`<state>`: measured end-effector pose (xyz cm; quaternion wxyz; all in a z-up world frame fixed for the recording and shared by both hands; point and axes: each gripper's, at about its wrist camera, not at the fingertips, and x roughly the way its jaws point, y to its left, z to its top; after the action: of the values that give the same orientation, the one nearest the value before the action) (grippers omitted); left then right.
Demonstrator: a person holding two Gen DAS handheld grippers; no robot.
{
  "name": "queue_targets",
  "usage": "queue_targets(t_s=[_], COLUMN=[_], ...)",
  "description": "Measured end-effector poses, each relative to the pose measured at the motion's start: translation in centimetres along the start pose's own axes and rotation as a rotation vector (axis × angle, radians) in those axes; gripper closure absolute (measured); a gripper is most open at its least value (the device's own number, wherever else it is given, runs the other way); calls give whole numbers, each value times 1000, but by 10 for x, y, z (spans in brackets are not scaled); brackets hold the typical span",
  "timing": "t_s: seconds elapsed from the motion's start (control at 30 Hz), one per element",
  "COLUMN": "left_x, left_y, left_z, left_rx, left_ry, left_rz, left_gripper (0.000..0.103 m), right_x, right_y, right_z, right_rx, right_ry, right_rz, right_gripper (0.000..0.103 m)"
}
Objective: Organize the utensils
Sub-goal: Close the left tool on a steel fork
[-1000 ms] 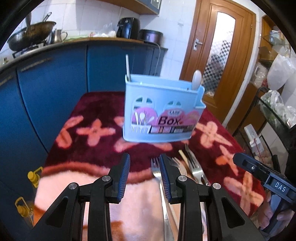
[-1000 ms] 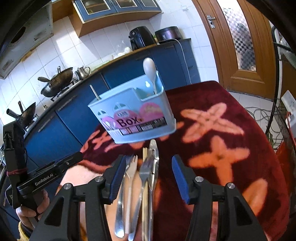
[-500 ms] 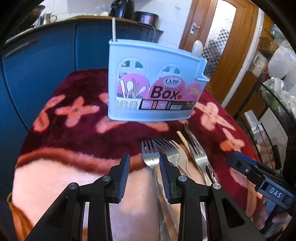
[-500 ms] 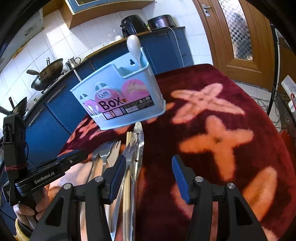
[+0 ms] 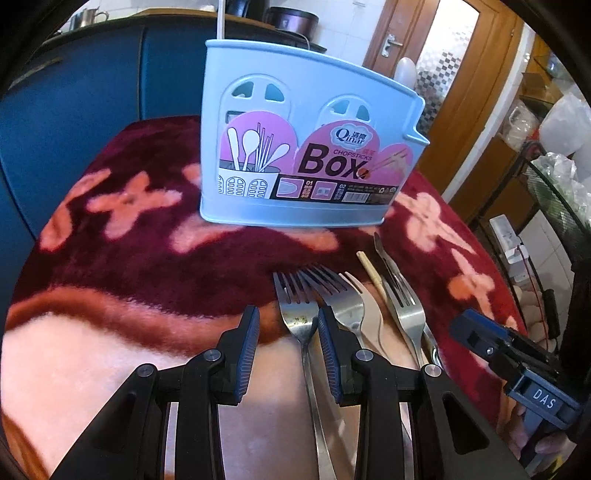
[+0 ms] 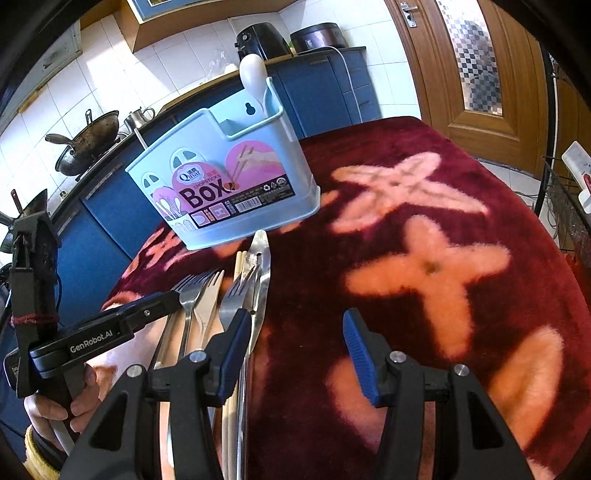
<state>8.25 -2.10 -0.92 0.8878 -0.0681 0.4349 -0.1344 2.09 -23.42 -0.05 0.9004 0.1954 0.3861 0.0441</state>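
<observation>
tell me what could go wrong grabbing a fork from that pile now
1. The forks lie overlapped and touching, so the open left gripper, lined up on the leftmost fork, could drag a neighbour along.
2. The fuzzy red blanket is soft; fingertips may snag it.
3. The light blue utensil box stands just behind the pile and might be bumped on lifting.

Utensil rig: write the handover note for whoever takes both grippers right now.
Left gripper: open, empty, low over the leftmost fork, jaws around its neck, not clamped.
Right gripper: open, empty, its left finger beside the tongs; only blanket between the jaws.
Box: upright behind the pile, already holding a white spoon and a thin rod.
Pile: forks, tongs and chopstick lie side by side in front of the box.
Left to do: everything in the pile goes into the box.
</observation>
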Motion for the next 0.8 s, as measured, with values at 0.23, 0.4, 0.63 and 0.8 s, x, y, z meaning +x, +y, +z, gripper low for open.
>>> queue_targets(t_s=[0.23,0.4,0.63,0.8], left_x=[3,-3,-13,-24], left_y=[0,-2,-3,7], left_z=[0,0,-3,-8], left_rx=[-6,2,10,-26], left_ry=[-11,-34,-50,-63], left_rz=[-34,-55,-74,-77], left_gripper=[83,97,101,101], right_x=[2,3,2,3], right_y=[0,-1,-1,-1], right_z=[-2,-2,-2,-2], right_rx=[-8,-9,-6,-8], right_ry=[-4,-5,-4,-5], right_rz=[-1,0,1,0], right_gripper=[48,48,48,48])
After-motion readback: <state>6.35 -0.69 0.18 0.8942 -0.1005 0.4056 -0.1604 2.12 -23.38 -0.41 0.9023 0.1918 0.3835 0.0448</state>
